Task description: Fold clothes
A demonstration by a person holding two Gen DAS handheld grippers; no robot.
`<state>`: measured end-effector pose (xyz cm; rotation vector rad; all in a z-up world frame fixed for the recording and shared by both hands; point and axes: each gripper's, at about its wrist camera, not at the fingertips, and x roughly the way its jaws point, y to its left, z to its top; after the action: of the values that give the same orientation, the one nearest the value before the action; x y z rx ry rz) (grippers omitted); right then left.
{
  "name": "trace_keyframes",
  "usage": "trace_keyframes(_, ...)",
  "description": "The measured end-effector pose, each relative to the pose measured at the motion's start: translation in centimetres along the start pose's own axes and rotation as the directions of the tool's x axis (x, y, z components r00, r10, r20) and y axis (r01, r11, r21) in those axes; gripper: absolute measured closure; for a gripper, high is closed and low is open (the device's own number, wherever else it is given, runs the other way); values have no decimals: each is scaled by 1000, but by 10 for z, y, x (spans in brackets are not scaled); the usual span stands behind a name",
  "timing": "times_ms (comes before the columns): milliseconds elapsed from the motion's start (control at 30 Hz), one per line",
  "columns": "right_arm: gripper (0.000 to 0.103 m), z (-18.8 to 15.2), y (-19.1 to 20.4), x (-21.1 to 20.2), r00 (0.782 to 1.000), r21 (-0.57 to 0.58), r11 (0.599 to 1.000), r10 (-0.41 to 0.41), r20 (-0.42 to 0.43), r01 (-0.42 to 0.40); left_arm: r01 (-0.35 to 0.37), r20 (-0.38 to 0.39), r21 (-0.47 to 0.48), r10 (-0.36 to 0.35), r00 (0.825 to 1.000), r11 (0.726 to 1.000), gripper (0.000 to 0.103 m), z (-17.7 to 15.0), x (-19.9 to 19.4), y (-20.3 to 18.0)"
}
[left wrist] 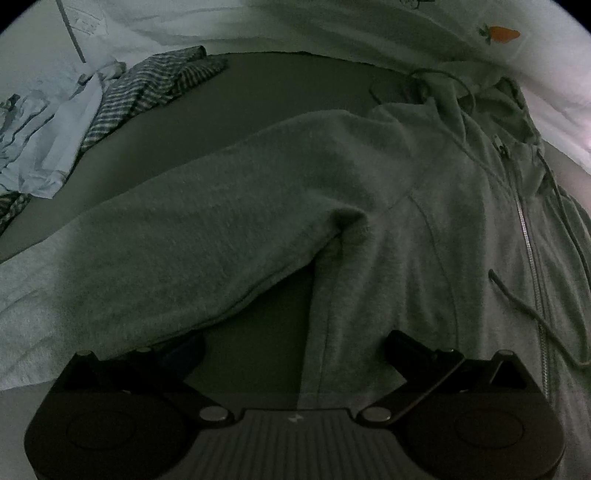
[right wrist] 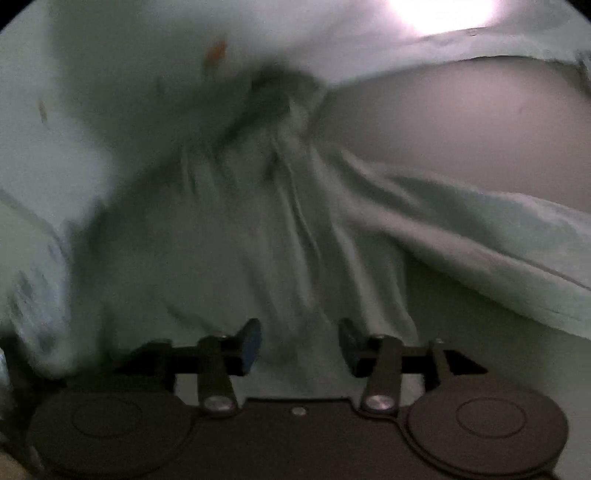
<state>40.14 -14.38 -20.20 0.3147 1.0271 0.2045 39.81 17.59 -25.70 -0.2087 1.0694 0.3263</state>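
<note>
Right hand-held gripper (right wrist: 299,345) half open, empty, over grey hoodie (right wrist: 258,240).

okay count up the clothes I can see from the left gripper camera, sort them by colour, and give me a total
Grey: 1, the zip hoodie
Striped dark and light: 1, the striped garment
Pale blue-white: 1, the crumpled garment
Total: 3 pieces of clothing. The white sheet with a carrot print behind them looks like bedding, so it is not counted.

hoodie (left wrist: 424,206) lies spread on the bed (left wrist: 266,96); striped garment (left wrist: 147,92) far left, bedding (left wrist: 332,26) behind.
</note>
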Motion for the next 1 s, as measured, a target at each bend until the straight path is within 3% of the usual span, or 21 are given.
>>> trace_keyframes(67, 33, 2, 4, 2, 1000, -21, 1000, 16, 1, -16, -3, 8, -2, 3, 1000, 1000, 0, -1, 0, 0)
trace_keyframes(100, 14, 3, 6, 1, 1000, -35, 999, 14, 25, -13, -4, 11, -4, 4, 1000, 1000, 0, -1, -1, 0)
trace_keyframes(133, 5, 4, 9, 1, 999, -52, 999, 8, 53, -6, -6, 14, -7, 6, 1000, 1000, 0, -2, -1, -1)
trace_keyframes(267, 1, 20, 20, 18, 986, -169, 983, -48, 162, 76, -9, 18, -9, 9, 1000, 1000, 0, -3, 0, -1)
trace_keyframes(367, 0, 31, 16, 39, 961, -211, 964, -106, 256, 162, -8, 0, -9, 8, 1000, 1000, 0, -1, 1, -1)
trace_keyframes(533, 0, 51, -14, 86, 915, -99, 947, -262, 308, 305, 12, -57, -28, -13, 998, 1000, 0, 9, 3, 2)
trace_keyframes(600, 0, 49, -24, 95, 895, -59, 946, -281, 346, 320, 52, -77, -94, -59, 995, 994, 0, 16, 2, 11)
trace_keyframes(700, 0, 48, -26, 100, 879, -59, 942, -285, 382, 331, 166, -45, -296, -188, 981, 941, 0, 30, -3, 38)
trace_keyframes(800, 0, 48, -26, 99, 878, -62, 940, -287, 382, 334, 214, 32, -429, -222, 974, 877, 1, 49, -6, 57)
trace_keyframes(867, 0, 49, -25, 99, 878, -63, 940, -288, 383, 336, 260, 76, -417, -252, 965, 871, 7, 69, -3, 57)
trace_keyframes(967, 0, 47, -24, 96, 876, -66, 938, -291, 385, 341, 320, 134, -352, -291, 947, 880, 27, 103, 5, 47)
trace_keyframes(1000, 0, 46, -23, 95, 876, -66, 938, -291, 386, 341, 319, 148, -320, -286, 947, 892, 39, 115, 9, 39)
